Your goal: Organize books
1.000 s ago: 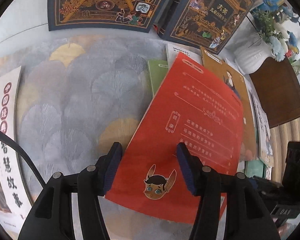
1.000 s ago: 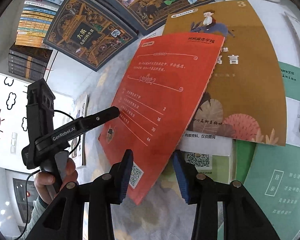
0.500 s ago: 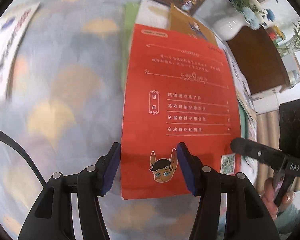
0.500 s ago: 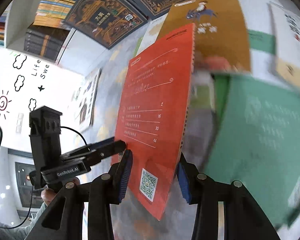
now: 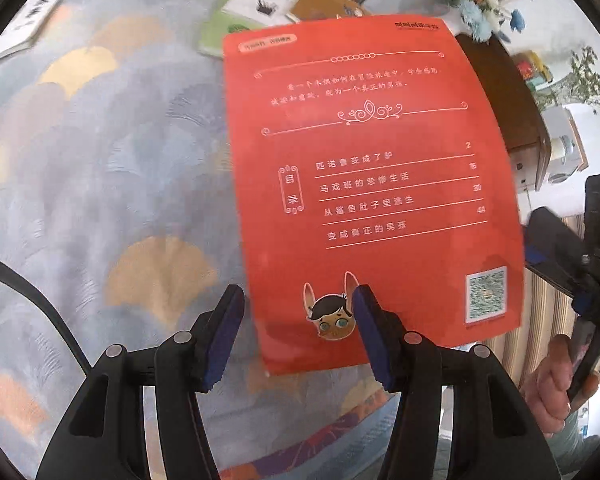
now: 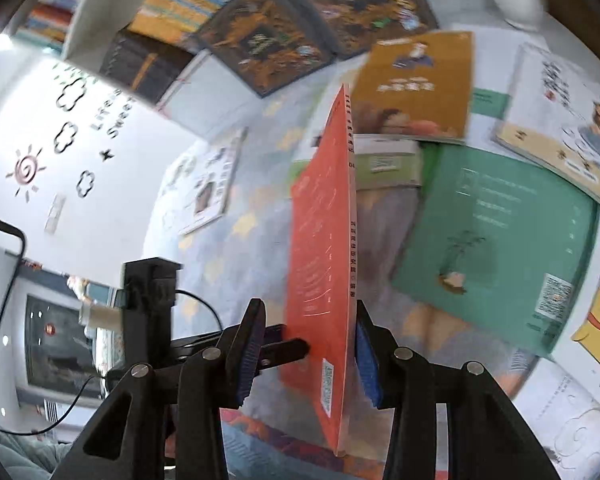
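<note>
red book (image 5: 364,184) lifted above the patterned rug (image 5: 100,168), back cover with contents list and qr code facing the left camera. left tongs (image 5: 300,332): jaws partly apart, straddling the book's lower edge by the cartoon face; whether the pads press on it, cannot tell. right tongs (image 6: 306,350): seen edge-on in the right view, book stands between the pads; right pad against the spine side, left pad shows a gap, so grip cannot be confirmed. on the rug beyond lie a green book (image 6: 496,240), a brown book (image 6: 416,88), and dark illustrated books (image 6: 260,40). person's hand (image 5: 556,380) at right edge.
</note>
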A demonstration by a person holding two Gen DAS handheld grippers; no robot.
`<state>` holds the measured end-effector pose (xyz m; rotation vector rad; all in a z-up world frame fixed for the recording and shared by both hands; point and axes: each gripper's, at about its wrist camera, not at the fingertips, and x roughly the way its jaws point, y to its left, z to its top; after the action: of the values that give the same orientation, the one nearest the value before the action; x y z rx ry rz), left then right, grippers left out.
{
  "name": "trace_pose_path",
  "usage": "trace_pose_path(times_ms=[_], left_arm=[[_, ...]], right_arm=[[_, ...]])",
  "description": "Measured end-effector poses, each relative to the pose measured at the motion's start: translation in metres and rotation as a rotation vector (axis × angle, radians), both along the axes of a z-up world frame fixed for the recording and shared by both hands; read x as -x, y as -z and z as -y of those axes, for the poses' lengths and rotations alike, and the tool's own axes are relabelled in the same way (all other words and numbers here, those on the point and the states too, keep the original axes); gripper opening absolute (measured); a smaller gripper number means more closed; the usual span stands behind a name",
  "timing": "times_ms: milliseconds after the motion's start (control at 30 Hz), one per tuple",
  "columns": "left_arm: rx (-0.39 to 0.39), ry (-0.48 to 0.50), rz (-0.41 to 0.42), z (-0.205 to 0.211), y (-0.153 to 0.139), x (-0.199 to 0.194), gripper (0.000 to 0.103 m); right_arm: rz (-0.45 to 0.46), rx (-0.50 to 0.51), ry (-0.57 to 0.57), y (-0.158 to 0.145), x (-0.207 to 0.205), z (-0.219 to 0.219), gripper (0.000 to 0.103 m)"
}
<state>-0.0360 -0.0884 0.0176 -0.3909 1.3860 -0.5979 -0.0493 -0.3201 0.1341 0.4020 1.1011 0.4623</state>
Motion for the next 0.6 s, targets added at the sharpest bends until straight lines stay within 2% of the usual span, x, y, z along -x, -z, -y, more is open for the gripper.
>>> trace_pose_path(times_ms=[133,233,433,533,600], left_arm=[[-0.018,-0.07,0.043,-0.033,-0.015,0.003,0.053],[-0.032,-0.172,0.077,-0.075,-0.029,0.003,0.053],[-0.096,-0.385,0.133,-0.169,-0.055,0.006,0.053],[-0.127,-0.46,0.122,-0.207,-0.051,0.01,0.053],[-0.143,-0.485,0.095,-0.229,-0.038,0.019,0.053]], right_arm=[[0.038,-0.01,-0.061,-0.016,0.001,-0.036,0.042],[0.057,-0.007,-0.147,-0.023,0.003,-0.073,0.042],[0.022,-0.082,-0.286,-0.014,0.0,-0.149,0.042],[-0.013,-0.079,-0.341,-0.001,0.006,-0.177,0.042],[-0.034,-0.055,-0.349,0.008,0.005,-0.183,0.043]])
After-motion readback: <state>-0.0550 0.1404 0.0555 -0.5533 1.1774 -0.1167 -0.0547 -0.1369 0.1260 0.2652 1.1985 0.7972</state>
